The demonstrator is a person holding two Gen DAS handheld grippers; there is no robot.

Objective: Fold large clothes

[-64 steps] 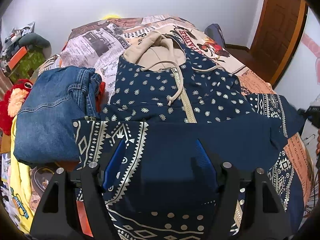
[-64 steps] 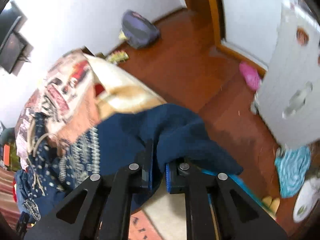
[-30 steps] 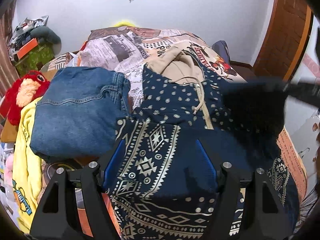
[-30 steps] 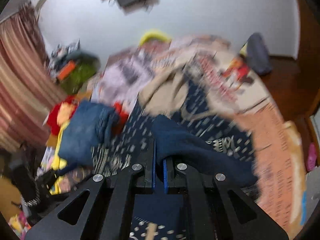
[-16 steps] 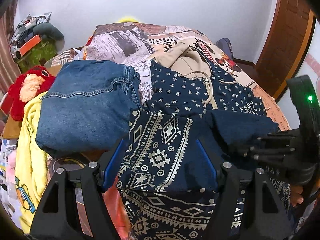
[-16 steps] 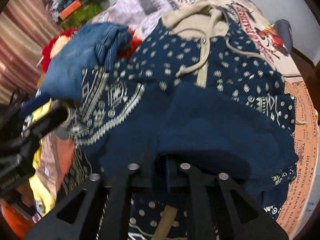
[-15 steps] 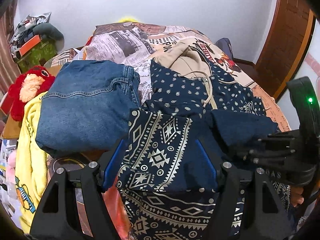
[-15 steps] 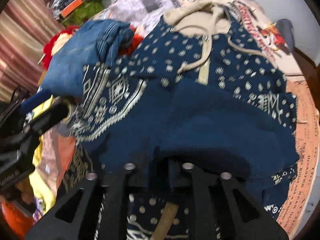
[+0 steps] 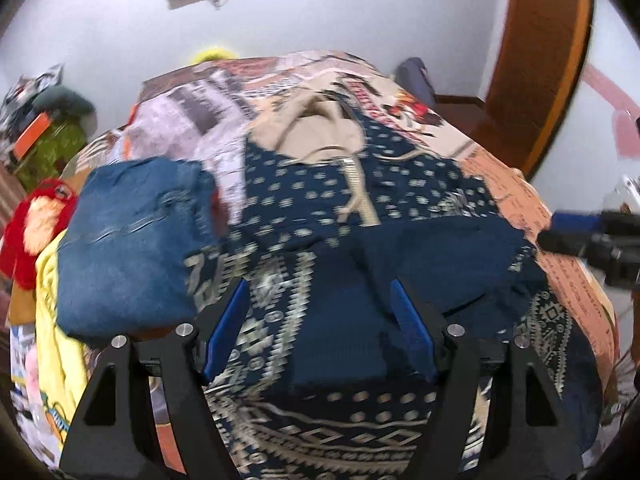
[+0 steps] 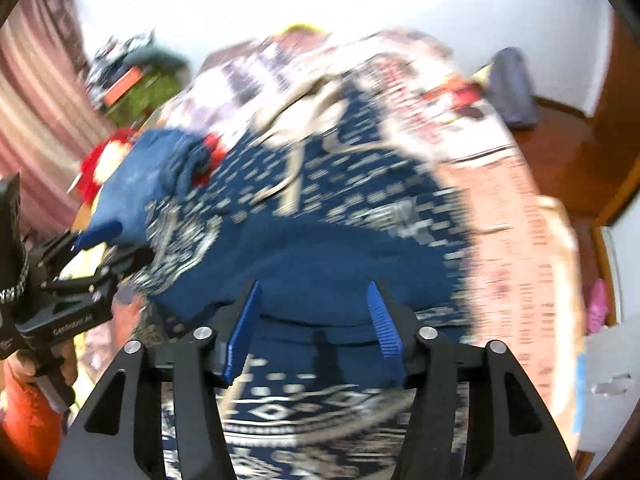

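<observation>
Both tools spread, the right tool point(image 10: 314, 320) just opening, pinching nothing — the folded sleeve point(image 9: 440, 264) may slide off the hoodie point(image 9: 320, 200) toward the bed's point(image 9: 560, 240) right edge.

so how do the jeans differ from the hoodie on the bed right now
The jeans are plain mid-blue denim; the hoodie is dark navy with pale dots and patterned bands. The jeans are folded into a compact stack; the hoodie lies spread out, both sleeves folded across its front. The hoodie has a beige hood; the jeans don't. Both lie on the bed.
</observation>
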